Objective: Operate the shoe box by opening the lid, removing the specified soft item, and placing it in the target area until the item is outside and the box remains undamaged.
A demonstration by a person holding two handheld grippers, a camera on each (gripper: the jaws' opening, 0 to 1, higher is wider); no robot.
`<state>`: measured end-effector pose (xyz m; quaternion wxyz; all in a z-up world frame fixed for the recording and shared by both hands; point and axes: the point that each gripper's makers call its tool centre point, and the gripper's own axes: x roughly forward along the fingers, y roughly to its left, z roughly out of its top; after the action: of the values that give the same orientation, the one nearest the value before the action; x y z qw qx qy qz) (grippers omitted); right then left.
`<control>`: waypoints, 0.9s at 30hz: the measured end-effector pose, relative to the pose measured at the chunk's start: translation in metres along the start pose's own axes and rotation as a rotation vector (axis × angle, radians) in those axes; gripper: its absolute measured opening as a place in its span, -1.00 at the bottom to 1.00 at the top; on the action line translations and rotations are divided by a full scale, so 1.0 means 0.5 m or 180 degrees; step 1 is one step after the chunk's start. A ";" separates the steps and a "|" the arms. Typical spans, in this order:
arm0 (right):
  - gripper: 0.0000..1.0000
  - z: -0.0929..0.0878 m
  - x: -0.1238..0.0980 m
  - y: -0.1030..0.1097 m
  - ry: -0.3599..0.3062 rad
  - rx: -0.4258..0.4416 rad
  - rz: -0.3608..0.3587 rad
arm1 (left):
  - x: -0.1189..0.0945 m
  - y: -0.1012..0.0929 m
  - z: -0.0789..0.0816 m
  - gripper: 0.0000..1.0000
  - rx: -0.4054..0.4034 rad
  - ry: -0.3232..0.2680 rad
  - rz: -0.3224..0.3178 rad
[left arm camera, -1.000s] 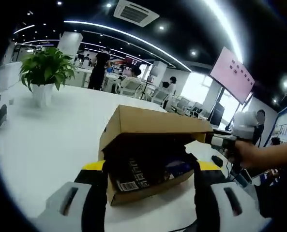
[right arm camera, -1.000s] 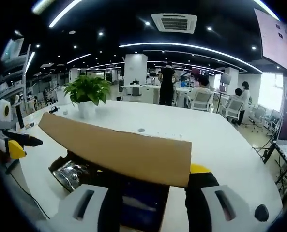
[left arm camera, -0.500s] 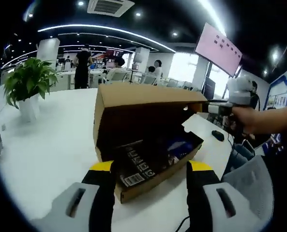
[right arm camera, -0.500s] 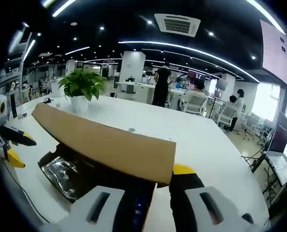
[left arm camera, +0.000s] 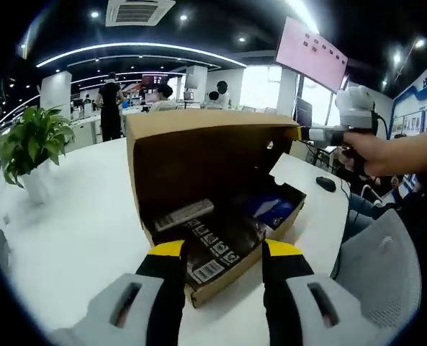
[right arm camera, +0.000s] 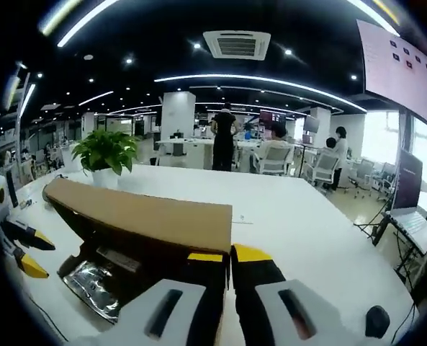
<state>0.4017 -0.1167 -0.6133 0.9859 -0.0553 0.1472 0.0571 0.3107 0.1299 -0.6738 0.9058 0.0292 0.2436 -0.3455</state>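
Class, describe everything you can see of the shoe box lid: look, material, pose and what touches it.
The lid is plain brown cardboard, hinged along the shoe box's far side and raised nearly upright, its shaded inner face toward the left gripper view. A folded side flap runs along its top edge. The right gripper appears shut on the lid's corner, holding it open above the white table. The left gripper hovers open near the box's front.
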 end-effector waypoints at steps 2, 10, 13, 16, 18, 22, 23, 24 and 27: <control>-1.00 0.000 0.000 0.000 0.0001 -0.0002 -0.0014 | 0.004 -0.001 -0.003 -0.28 0.0081 0.0087 -0.0035; -1.00 0.002 0.005 -0.001 0.0031 0.0028 -0.0018 | 0.008 -0.019 -0.015 -0.30 0.0575 0.0348 -0.0256; -1.00 0.002 0.005 -0.001 0.0026 0.0078 -0.0011 | 0.012 -0.032 -0.037 -0.38 0.0866 0.0539 -0.0380; -1.00 0.000 0.004 -0.001 0.0028 0.0024 0.0007 | 0.021 -0.046 -0.051 -0.40 0.1045 0.0658 -0.0493; -1.00 -0.001 0.002 0.000 0.0040 0.0010 0.0017 | 0.030 -0.047 -0.052 -0.42 0.1048 0.0691 -0.0503; -1.00 -0.001 -0.001 0.002 0.0049 0.0055 0.0062 | 0.042 -0.050 -0.047 -0.44 0.1034 0.0763 -0.0605; -1.00 -0.002 -0.002 0.002 0.0056 0.0071 0.0079 | 0.044 -0.054 -0.049 -0.46 0.1034 0.0824 -0.0678; -1.00 -0.004 -0.002 0.002 0.0065 0.0076 0.0082 | 0.045 -0.056 -0.052 -0.50 0.1033 0.0882 -0.0729; -1.00 -0.006 -0.005 0.003 0.0076 0.0065 0.0085 | 0.041 -0.062 -0.077 -0.56 0.1148 0.1184 -0.0923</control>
<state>0.3981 -0.1158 -0.6157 0.9837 -0.0440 0.1603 0.0681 0.2879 0.1020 -0.7135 0.7669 0.2174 0.3418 -0.4977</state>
